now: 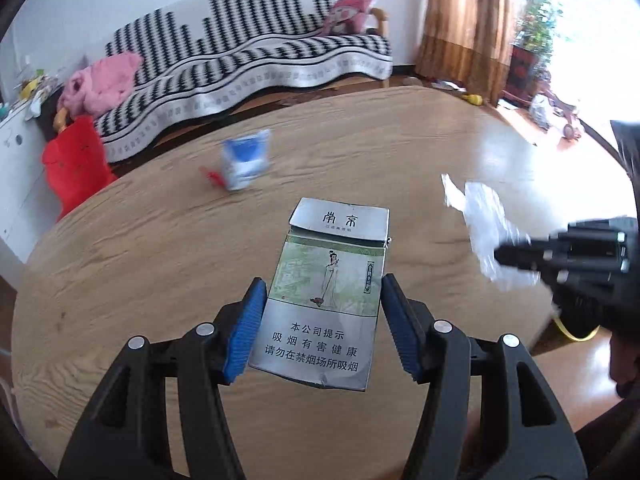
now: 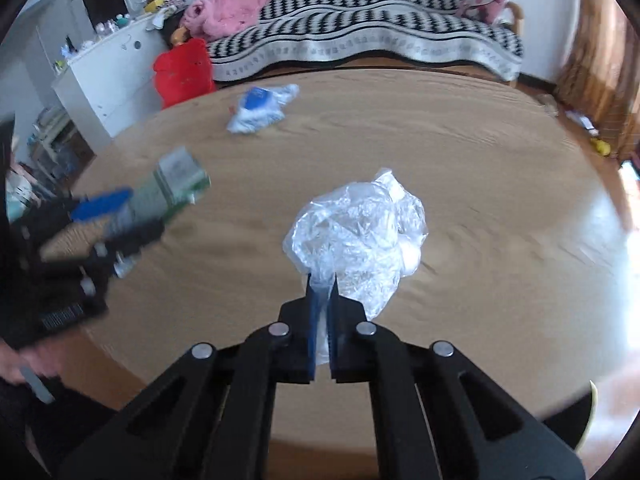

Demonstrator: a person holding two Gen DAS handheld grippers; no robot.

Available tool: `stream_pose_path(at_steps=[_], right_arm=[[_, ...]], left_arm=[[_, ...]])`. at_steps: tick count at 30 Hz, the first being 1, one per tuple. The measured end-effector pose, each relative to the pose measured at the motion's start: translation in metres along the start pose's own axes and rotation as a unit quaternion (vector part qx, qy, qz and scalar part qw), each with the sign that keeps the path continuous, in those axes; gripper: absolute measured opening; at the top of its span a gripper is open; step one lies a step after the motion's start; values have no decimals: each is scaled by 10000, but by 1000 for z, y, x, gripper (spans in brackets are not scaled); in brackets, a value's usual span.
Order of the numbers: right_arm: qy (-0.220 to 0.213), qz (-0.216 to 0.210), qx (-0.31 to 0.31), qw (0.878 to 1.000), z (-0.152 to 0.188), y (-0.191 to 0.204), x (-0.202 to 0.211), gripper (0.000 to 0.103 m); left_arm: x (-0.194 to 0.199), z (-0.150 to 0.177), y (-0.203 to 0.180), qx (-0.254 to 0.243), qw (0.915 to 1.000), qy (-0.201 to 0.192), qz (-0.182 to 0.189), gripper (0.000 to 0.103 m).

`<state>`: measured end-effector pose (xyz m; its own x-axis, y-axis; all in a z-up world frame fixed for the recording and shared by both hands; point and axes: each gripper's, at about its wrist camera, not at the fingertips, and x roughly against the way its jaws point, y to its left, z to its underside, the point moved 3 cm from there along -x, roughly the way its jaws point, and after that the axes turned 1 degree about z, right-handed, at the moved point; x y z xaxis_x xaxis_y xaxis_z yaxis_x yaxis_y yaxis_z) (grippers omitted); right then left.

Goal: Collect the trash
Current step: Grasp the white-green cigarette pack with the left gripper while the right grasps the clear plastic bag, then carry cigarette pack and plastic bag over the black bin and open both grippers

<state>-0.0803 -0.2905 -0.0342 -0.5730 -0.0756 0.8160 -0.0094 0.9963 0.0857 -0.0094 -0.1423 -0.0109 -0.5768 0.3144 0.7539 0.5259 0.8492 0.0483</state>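
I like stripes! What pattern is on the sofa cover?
The sofa cover has black-and-white zigzag stripes with a pale border, clearest in the left wrist view.

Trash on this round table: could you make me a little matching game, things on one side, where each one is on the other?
Things:
1. cigarette pack
2. clear plastic bag
3. blue and white wrapper
4. red bag

Places:
A. lying loose on the table
B. pinched in the right gripper
C. on the floor beside the sofa
D. clamped between the left gripper's blue pads

Pairs: 1-D, 2-B, 3-A, 4-C
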Motion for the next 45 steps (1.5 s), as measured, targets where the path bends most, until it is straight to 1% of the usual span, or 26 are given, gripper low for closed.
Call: stream_pose_path(at_steps=[4, 8, 10, 15, 19, 23, 30, 35, 38, 43, 45], right_arm=[[67, 296, -33, 9995, 48, -43, 24, 5], [50, 370, -246, 9990, 83, -92, 47, 5], [101, 449, -459, 9979, 104, -124, 55, 5], [491, 690, -781, 9933, 154, -186, 53, 5], [740, 813, -1156, 9872, 179, -229, 46, 5], [955, 827, -1638, 9784, 198, -270, 36, 5], [1240, 884, -2080, 9662, 215, -311, 16, 5], [1346, 870, -2379, 9580, 226, -332, 9, 5], [1360, 879, -2524, 9540, 228, -341, 11, 5], [1313, 868, -2681, 9504, 233, -349, 13, 5], [1325, 805, -2834, 9464, 234, -351, 13, 5]], left_arm=[[2, 6, -69, -151, 9992, 51, 355, 58], [2, 13, -132, -444, 9978, 7, 486, 58], [1, 18, -164, -652, 9964, -29, 540, 58], [-10, 31, -232, -874, 9923, 172, 856, 58], [-25, 35, -271, -846, 9895, 395, 1100, 58], [-37, 36, -301, -878, 9875, 495, 1213, 58], [-63, 45, -339, -729, 9846, 764, 1394, 58], [-86, 56, -358, -680, 9827, 958, 1432, 58], [-95, 59, -363, -756, 9815, 1031, 1428, 58], [-100, 59, -377, -796, 9805, 1033, 1468, 58], [-103, 59, -382, -813, 9803, 1026, 1477, 58]])
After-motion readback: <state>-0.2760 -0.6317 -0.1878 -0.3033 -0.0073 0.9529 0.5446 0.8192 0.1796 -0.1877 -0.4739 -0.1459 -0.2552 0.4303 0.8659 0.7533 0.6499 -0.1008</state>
